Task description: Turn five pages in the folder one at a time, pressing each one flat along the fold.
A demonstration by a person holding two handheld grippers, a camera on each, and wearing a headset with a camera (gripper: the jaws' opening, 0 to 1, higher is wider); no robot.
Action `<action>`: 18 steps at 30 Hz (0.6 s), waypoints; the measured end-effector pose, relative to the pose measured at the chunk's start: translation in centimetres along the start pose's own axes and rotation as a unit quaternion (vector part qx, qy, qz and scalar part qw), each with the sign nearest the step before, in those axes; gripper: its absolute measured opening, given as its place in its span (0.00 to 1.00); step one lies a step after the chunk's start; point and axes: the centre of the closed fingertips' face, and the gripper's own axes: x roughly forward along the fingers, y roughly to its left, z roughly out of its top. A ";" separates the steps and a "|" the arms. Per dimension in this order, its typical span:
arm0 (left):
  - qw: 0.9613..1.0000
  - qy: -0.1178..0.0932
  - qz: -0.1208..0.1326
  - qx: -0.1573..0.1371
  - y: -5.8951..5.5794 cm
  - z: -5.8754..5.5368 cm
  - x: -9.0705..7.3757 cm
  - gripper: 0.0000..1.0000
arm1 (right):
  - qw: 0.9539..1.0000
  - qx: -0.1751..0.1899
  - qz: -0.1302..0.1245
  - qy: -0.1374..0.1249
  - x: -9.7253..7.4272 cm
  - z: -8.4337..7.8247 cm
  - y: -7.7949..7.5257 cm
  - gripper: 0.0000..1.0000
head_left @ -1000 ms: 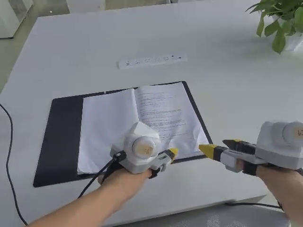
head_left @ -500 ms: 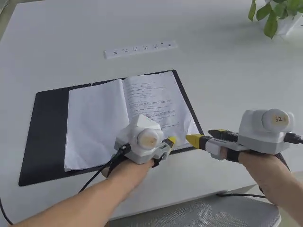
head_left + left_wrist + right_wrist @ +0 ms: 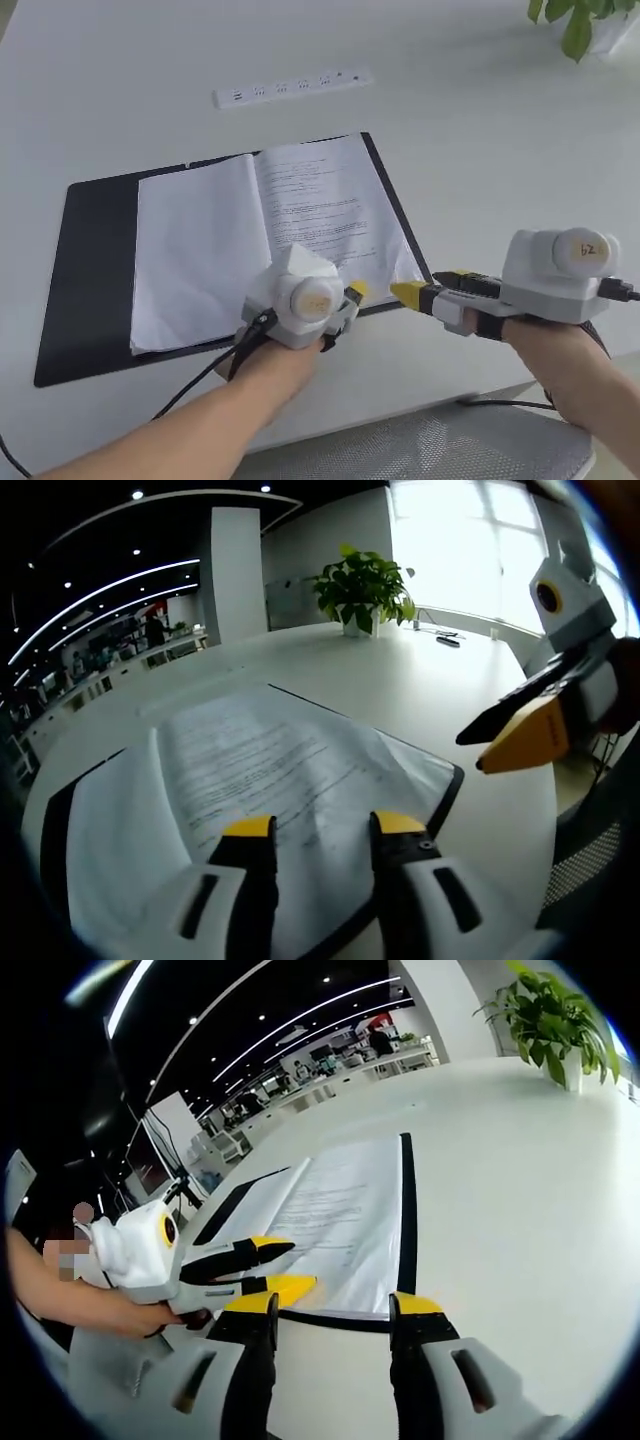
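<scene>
We see the black folder (image 3: pixel 95 260) lying open on the white table (image 3: pixel 500 150), its spine running away from us; a blank page (image 3: pixel 195 250) lies on the left half and a printed page (image 3: pixel 325 210) on the right; the bare black cover shows to the left of the blank page. The left gripper (image 3: pixel 352 297) sits at the near edge of the printed page, close to its near right corner, with its yellow-tipped jaws apart and nothing between them; we cannot tell whether the tips touch the paper. In the left gripper view the printed page ripples a little toward that corner. The right gripper (image 3: pixel 410 293) hangs over bare table just beside the folder's near right corner, pointing toward the left gripper, the two sets of tips close but not touching; in the right gripper view its jaws stand well apart and empty. A white power strip (image 3: pixel 290 88) lies beyond the folder, well apart from it; a potted plant (image 3: pixel 580 25) stands at the far right corner; a black cable (image 3: pixel 200 375) trails from the left gripper toward us.
</scene>
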 end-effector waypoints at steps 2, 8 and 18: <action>1.000 -0.004 0.001 -0.003 0.2 -0.1 0.0 0.33 | 1.000 0.000 0.000 0.004 0.1 -0.2 0.0 0.43; 1.000 -0.005 0.008 0.014 0.5 -0.2 0.1 0.14 | 1.000 0.004 0.002 0.001 0.1 -0.1 0.1 0.42; 1.000 -0.004 0.015 0.009 0.9 -0.2 0.1 0.10 | 1.000 0.007 0.007 0.004 0.8 -0.1 0.3 0.39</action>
